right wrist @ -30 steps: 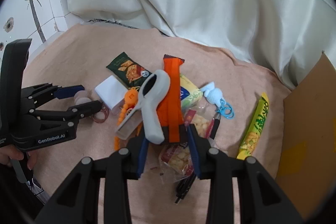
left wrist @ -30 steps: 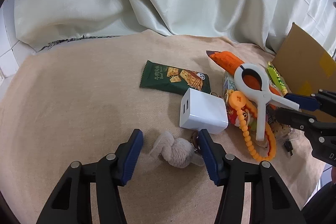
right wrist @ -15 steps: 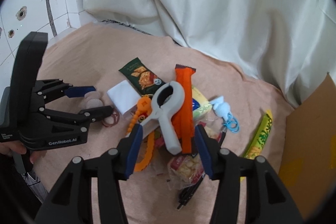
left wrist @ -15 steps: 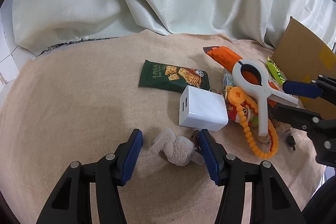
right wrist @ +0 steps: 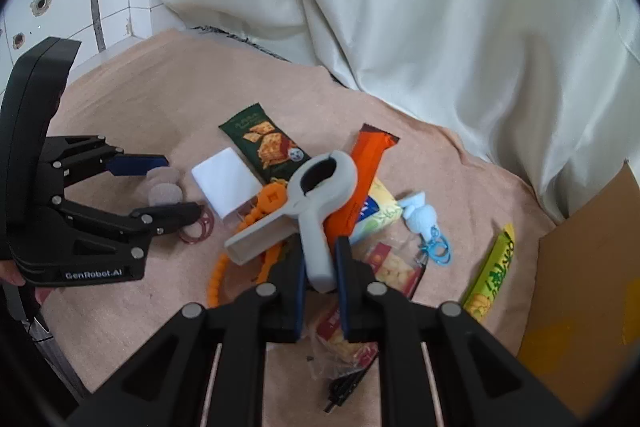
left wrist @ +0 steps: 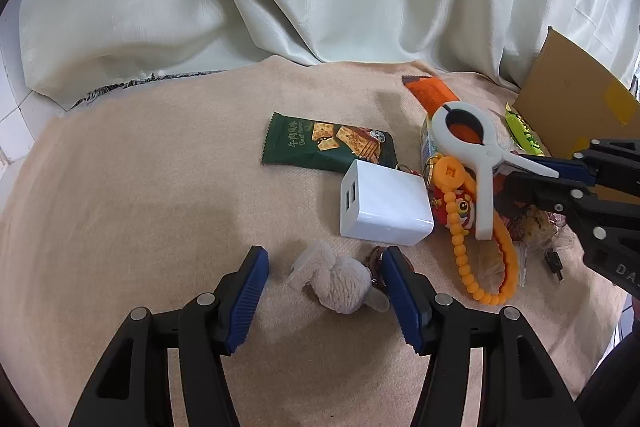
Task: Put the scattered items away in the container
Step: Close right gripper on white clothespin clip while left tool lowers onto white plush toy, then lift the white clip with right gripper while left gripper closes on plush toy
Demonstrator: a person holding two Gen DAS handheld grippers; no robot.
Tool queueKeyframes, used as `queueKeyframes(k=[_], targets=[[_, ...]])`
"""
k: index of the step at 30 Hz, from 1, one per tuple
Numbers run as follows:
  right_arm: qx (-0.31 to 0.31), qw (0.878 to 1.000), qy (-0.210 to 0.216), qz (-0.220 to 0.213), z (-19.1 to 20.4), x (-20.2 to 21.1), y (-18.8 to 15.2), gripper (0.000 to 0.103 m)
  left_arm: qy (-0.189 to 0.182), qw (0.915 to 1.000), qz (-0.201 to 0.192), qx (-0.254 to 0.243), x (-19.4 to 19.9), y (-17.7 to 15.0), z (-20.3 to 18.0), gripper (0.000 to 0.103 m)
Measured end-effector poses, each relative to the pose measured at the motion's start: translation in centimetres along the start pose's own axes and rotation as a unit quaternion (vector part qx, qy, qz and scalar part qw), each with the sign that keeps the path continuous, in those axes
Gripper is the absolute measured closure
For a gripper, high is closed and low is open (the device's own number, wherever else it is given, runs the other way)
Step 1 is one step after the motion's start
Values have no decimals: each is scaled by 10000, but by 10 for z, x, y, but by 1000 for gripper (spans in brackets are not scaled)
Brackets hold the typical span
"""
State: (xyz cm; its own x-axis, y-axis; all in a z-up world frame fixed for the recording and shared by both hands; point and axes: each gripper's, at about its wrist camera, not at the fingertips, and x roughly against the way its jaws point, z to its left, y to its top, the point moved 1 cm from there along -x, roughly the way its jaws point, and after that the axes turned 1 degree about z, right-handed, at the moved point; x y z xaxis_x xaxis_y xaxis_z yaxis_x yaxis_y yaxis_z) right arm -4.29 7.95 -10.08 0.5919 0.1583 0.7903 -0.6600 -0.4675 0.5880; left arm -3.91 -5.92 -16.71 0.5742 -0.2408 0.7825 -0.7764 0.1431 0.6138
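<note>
Right-wrist view shows my right tool [right wrist: 320,279], wide a moment ago, closing on the white clamp's [right wrist: 316,203] handle at six o'clock, ready to carry to the cardboard container [right wrist: 588,307] at three; my left tool [left wrist: 324,283] stays open around the plush toy [left wrist: 340,281].

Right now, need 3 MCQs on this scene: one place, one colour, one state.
1. The charger lies:
A. on top of the plush
B. on the cloth, between the green pack and the plush
C. under the green pack

2. The bead strap is:
A. blue
B. orange
C. green

3. The left fingers are:
A. open, either side of the plush
B. shut on the charger
C. shut on the green pack

Answers:
1 B, the pack is behind the charger and the plush in front of it.
2 B, every bead is orange.
3 A, there are gaps between the pads and the plush.
</note>
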Motion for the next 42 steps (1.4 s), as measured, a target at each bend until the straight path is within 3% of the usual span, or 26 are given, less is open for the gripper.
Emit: queueKeyframes(k=[5,11,14,15,16,17,24,25,26,30,35,42], targets=[[-216,9996,161,67,-6,-5,3,88,-8,10000,-1,10,1,1,0,42],[-763,9960,239,-409,-22,24,10,92,-32,10000,-28,71,2,0,2,42],[-958,9944,209,-388,-31,29,7,92,0,9999,-47,126,3,0,2,43],[-994,9942,173,-381,-34,29,7,92,-1,9999,-53,161,3,0,2,45],[-1027,9939,151,-360,-36,29,6,92,-17,9998,-68,186,3,1,2,56],[-1081,9934,133,-359,-39,28,5,92,-45,9997,-96,210,4,1,2,59],[-1297,9907,119,-404,-49,30,3,92,-154,9994,-125,282,9,4,3,63],[-1309,9904,143,-430,-50,31,3,92,-140,9994,-182,245,12,5,3,78],[-1326,9900,163,-459,-50,32,3,92,-95,9996,-203,173,15,7,1,80],[-1333,9890,283,-573,-50,37,5,92,158,9996,-239,-52,21,10,-6,80],[-1227,9906,294,-519,-46,35,5,92,1,9996,-205,202,21,7,0,79],[-1275,9898,301,-559,-47,38,5,92,80,9993,-355,4,28,7,-6,80]])
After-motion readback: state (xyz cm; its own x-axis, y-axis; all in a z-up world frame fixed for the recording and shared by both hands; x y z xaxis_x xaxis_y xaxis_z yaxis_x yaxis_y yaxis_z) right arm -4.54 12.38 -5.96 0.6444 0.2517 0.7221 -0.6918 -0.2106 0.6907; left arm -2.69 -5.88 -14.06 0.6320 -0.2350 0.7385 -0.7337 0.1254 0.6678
